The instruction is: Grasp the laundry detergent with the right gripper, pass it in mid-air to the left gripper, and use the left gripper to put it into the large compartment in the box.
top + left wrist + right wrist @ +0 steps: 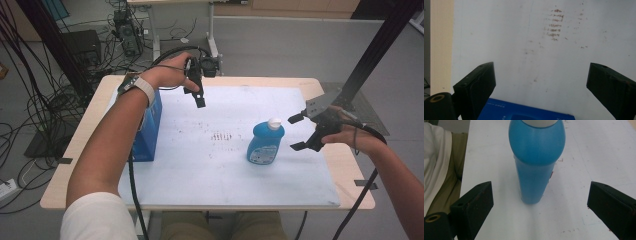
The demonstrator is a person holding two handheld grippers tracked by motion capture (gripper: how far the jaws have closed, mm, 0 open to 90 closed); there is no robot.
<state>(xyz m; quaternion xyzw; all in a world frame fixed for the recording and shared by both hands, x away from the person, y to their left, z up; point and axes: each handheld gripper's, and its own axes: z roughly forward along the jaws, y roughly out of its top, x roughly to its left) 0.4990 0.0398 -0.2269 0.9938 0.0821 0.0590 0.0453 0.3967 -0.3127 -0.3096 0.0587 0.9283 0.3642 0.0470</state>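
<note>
A light wooden bench [330,165] stands on a grey floor strewn with black cables [30,115], its top covered by a white mat [225,175] marked with small brown stains near the middle; on that mat, right of centre, a blue bottle [265,143] with a white cap stands upright, a label on its near face; just to its right the right hand-held gripper [297,132] hovers with its jaws spread wide and turned toward the bottle, not touching it; in the right gripper view the bottle [534,167] rises between the two black jaws but farther off, with bare mat on either side of it; across the mat, at the left edge of the bench, a blue box [150,131] stands on end, partly hidden by the person's left forearm; above and just beyond its far end the left hand-held gripper [198,96] hangs in the air, pointing down, its jaws likewise wide and holding nothing; in the left gripper view the top of the box [524,113] shows at the bottom between the jaws, with the stained mat beyond; a black frame post [380,45] rises at the far right.
</note>
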